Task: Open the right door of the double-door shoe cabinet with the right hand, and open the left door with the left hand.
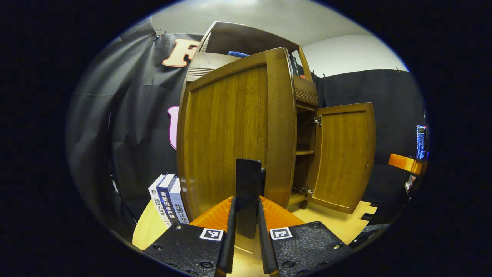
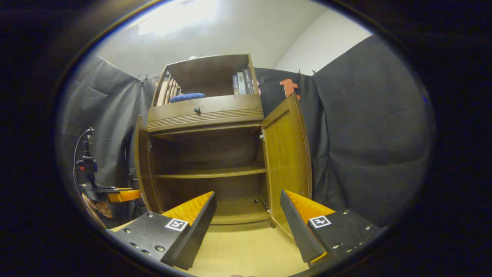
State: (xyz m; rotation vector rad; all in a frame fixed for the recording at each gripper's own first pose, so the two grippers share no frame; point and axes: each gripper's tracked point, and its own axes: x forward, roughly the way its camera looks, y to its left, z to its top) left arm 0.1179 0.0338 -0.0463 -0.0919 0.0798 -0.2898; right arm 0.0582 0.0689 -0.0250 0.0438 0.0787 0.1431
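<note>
Left gripper view puts your left gripper (image 1: 248,215) right against the left door (image 1: 230,134) of the brown wooden double-door shoe cabinet (image 1: 300,96): its jaws are nearly together, clamped on a dark flat upright handle (image 1: 248,192) that rises between them at 12 o'clock. That door, a framed panel of warm streaked wood grain, stands swung out toward you. At 3 o'clock the right door (image 1: 344,154) hangs wide open on metal hinges (image 1: 316,121), with a slice of shelf visible between the two. At 8 o'clock, three upright books with white and blue spines (image 1: 169,202) stand on the pale wooden table (image 1: 144,231) just beside the left door.

Right gripper view shows your right gripper (image 2: 248,227) with its jaws spread wide and gripping nothing, the open cabinet at 12 o'clock between them. Both lower compartments, split by one horizontal shelf (image 2: 209,173), look bare. Above them runs a ribbed wooden drawer front with a small dark round knob (image 2: 197,110). The open top shelf holds a blue rounded object (image 2: 187,97) and a few upright books (image 2: 242,82). At 9 o'clock, a hand (image 2: 100,206) holds the other gripper by the left door's edge.
</note>
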